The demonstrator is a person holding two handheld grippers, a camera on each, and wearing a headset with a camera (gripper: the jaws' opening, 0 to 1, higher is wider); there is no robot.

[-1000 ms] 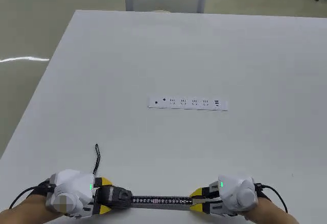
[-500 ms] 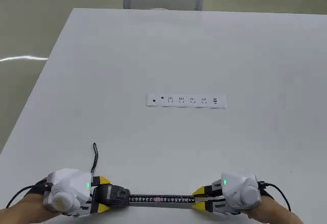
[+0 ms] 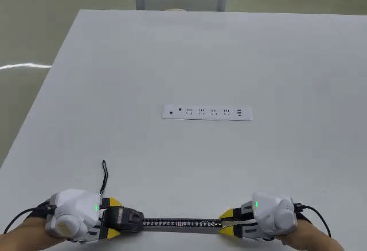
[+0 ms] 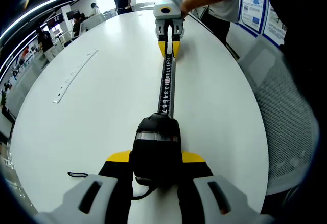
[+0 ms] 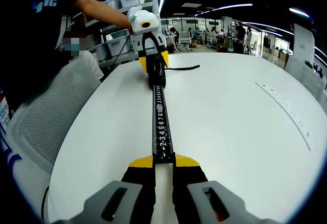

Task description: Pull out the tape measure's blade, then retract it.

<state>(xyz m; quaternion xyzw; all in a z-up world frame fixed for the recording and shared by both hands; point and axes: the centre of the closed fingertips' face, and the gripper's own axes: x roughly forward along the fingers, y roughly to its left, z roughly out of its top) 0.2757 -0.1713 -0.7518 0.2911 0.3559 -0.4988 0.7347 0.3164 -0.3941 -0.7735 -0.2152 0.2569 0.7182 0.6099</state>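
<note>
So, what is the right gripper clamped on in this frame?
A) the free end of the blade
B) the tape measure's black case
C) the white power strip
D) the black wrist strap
A: in the right gripper view the right gripper pinches the end of the blade, while the left gripper holds the case.

Bright, even overhead light, glare streaks on the floor, sharp focus, fisheye bending at gripper-view edges.
</note>
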